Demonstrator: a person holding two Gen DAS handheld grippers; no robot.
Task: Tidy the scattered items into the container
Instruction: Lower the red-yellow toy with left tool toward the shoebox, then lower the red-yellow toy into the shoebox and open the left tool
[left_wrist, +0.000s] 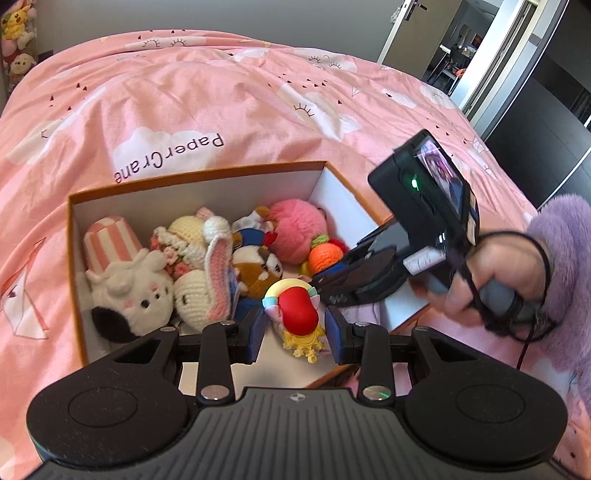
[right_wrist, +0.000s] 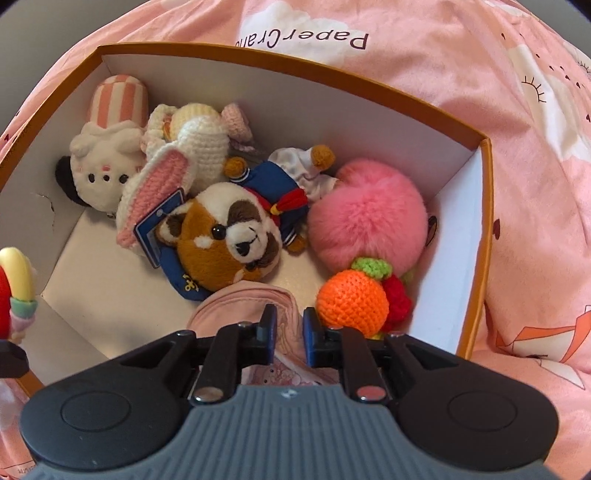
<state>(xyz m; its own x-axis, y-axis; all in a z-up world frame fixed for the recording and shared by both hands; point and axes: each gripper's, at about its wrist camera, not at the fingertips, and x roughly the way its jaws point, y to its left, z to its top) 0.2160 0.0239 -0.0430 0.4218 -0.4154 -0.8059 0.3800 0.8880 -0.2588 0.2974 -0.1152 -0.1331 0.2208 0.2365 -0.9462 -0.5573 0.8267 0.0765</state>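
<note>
- Left wrist view: the left hand-held gripper (left_wrist: 294, 326) is spread wide over the box (left_wrist: 192, 173) on the bed (left_wrist: 221, 92). A figurine (left_wrist: 297, 314) lies between its fingers — whether they touch it I cannot tell — long axis running away from the camera.
- Right wrist view: the right hand-held gripper (right_wrist: 290, 326), narrowly parted, has pink cloth (right_wrist: 243, 301) between its fingers above the box floor — grip uncertain.

Home bedroom: bed (left_wrist: 229, 96) under pink cloud-print cover, plush toys (left_wrist: 16, 37) stacked at far-left corner, open door (left_wrist: 400, 29) beyond.
</note>
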